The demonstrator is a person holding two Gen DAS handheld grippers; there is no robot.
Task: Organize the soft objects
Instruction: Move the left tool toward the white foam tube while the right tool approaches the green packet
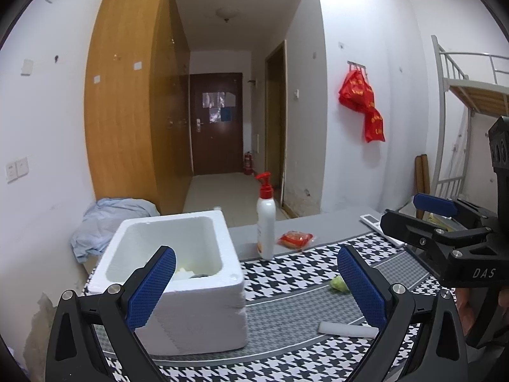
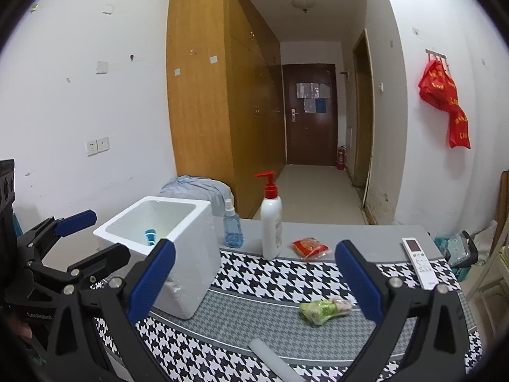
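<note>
Both grippers held above table, empty: left gripper (image 1: 256, 289) & right gripper (image 2: 254, 281), jaws wide apart, likely ready for pickup. Green soft packet (image 2: 321, 311) and white roll (image 2: 273, 359) lie on houndstooth mat (image 2: 254, 278), beside foam box (image 2: 178, 254), presumably the bin.

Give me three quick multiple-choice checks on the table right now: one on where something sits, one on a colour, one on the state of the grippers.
1. Where is the green packet?
A. Inside the foam box
B. On the patterned mat, right of the foam box
C. On the remote

2. What colour is the pump bottle's pump head?
A. Red
B. Blue
C. White

3. How do the right gripper's jaws stand?
A. Shut on the packet
B. Shut and empty
C. Open and empty

Key: 1 B, it lies on the mat apart from the foam box. 2 A, red above a white body. 3 C, blue pads wide apart, nothing between them.
</note>
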